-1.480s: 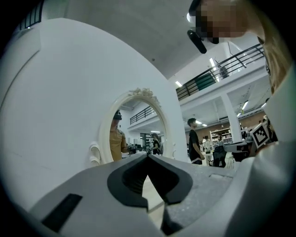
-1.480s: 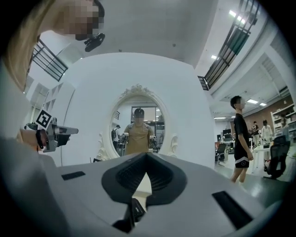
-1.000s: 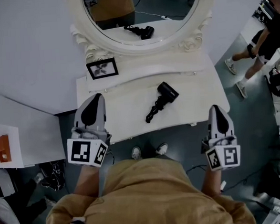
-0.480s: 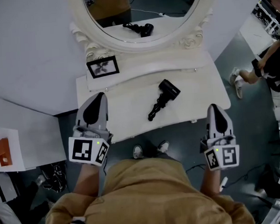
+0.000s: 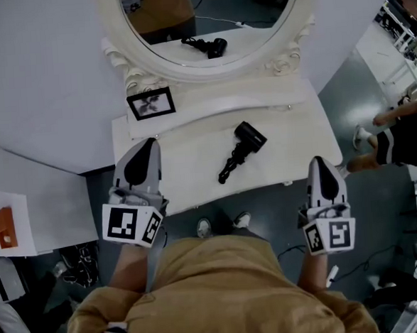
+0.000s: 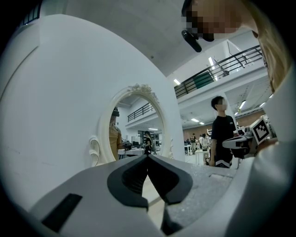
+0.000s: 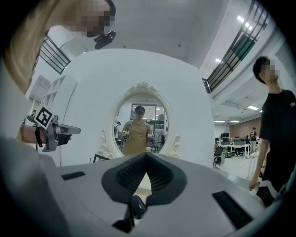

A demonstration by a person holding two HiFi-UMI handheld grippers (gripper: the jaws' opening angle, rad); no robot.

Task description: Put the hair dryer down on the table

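- Seeing hair dryer (image 5: 241, 149) flat on table (image 5: 195, 183), untouched, so placement looks done
- Holding left gripper (image 5: 145, 142) and right gripper (image 5: 320, 161) closed, empty, at near edge, likely for clearance

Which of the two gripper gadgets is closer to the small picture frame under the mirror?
Left. The left gripper is at the table's front left corner, just in front of the picture frame. The right gripper is by the front right corner, beyond the hair dryer.

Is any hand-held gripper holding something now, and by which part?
Nothing is held. The left hand-held gripper and the right hand-held gripper are both shut and empty; the hair dryer lies on the table, apart from both.
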